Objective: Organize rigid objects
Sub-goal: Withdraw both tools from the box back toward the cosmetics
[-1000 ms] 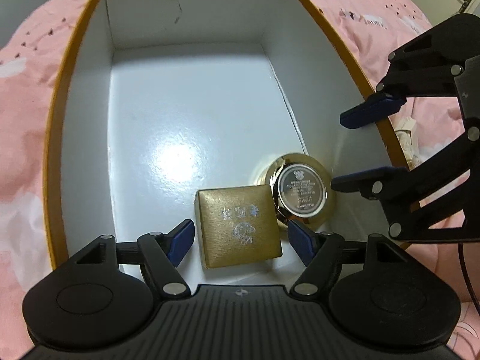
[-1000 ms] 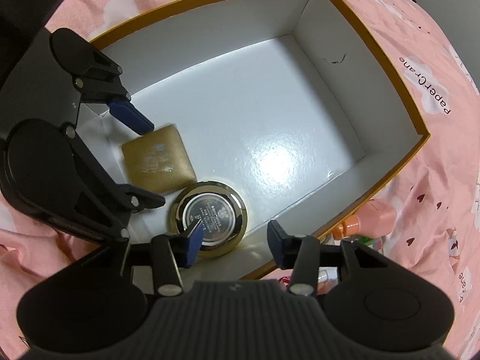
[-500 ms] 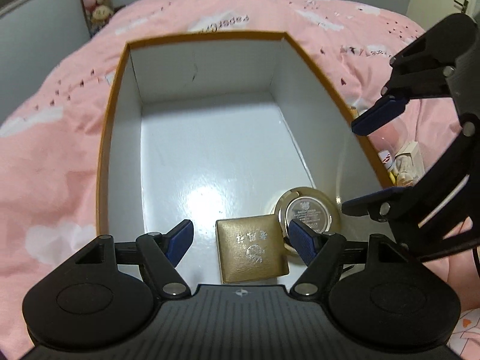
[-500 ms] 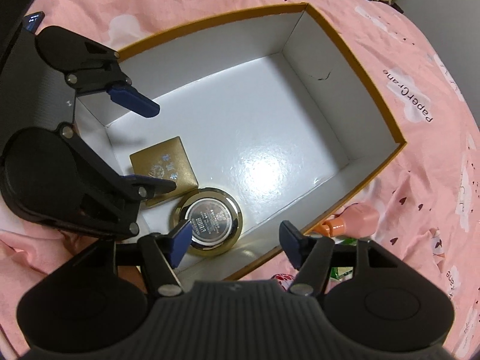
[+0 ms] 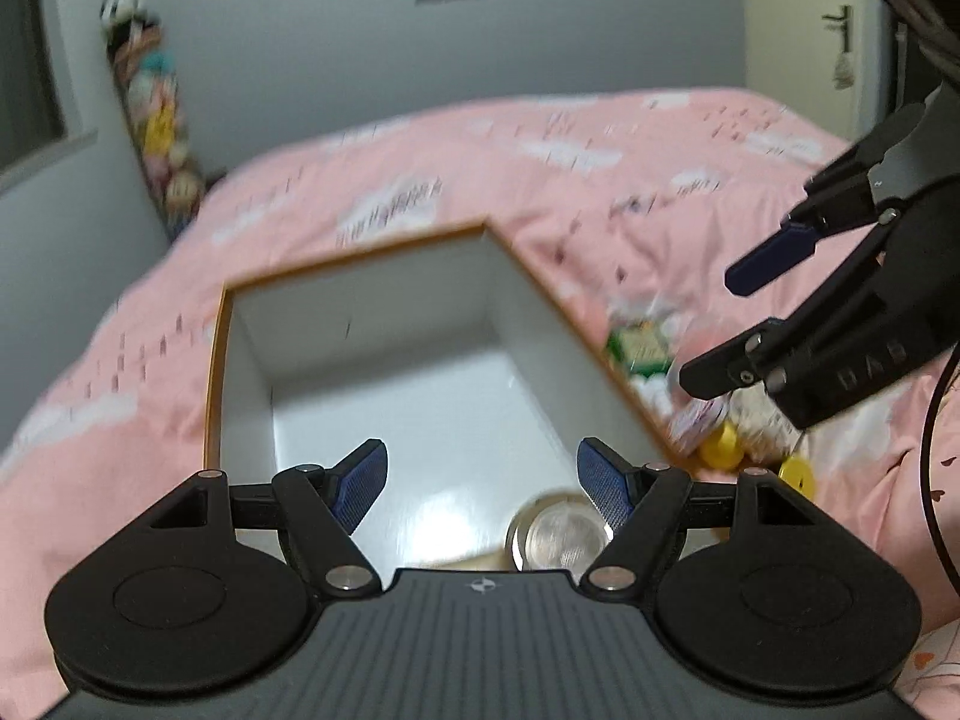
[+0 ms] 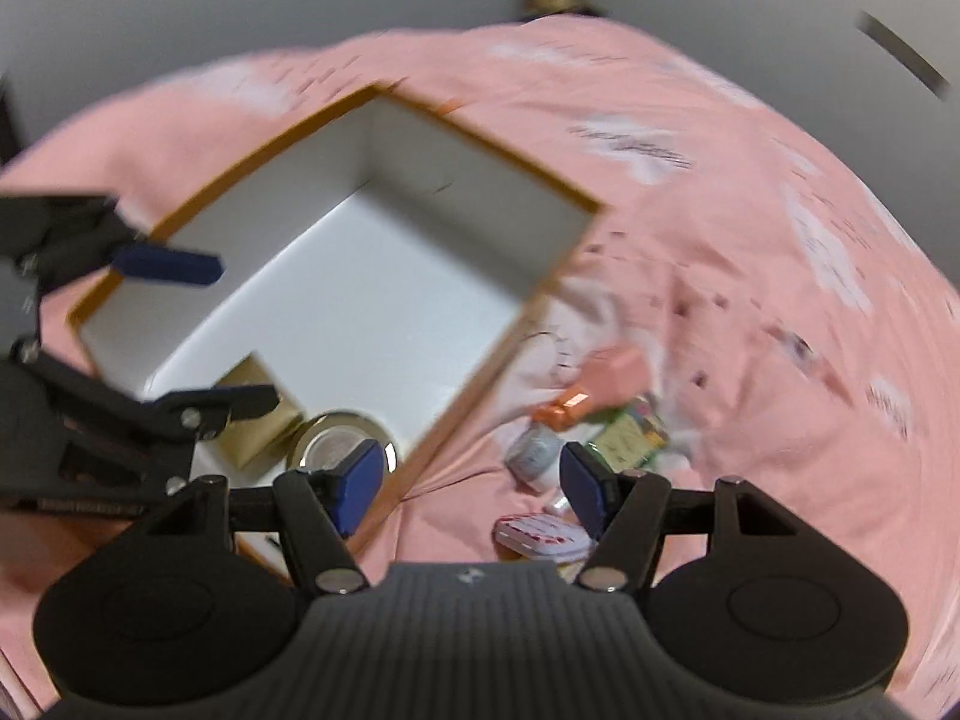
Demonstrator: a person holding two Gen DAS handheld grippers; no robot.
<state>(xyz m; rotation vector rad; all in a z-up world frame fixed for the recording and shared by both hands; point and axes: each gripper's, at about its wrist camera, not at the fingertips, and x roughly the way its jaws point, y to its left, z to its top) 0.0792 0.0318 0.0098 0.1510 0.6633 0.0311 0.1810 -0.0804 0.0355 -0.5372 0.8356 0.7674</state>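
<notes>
Right wrist view showed two items already inside the orange-rimmed white cardboard box [image 6: 510,156]: a round gold tin [image 6: 342,441] and a square gold case [image 6: 255,414]. Outside it, a blurred clutter of perhaps five small containers [image 6: 576,426] awaited. The right gripper [image 6: 474,483] and left gripper [image 5: 483,483] were both spread, empty.

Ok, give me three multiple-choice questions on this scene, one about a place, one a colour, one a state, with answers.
1. Where is the round tin?
A. inside the box
B. on the bedspread
C. in the right claw

2. What colour is the bedspread?
A. blue
B. pink
C. green

3. How is the left claw?
A. shut on the tin
B. shut on nothing
C. open, empty

Answers:
1 A, it lies on the box floor beside the gold case.
2 B, pink cloth surrounds the box.
3 C, its pads stand apart with nothing between.
</notes>
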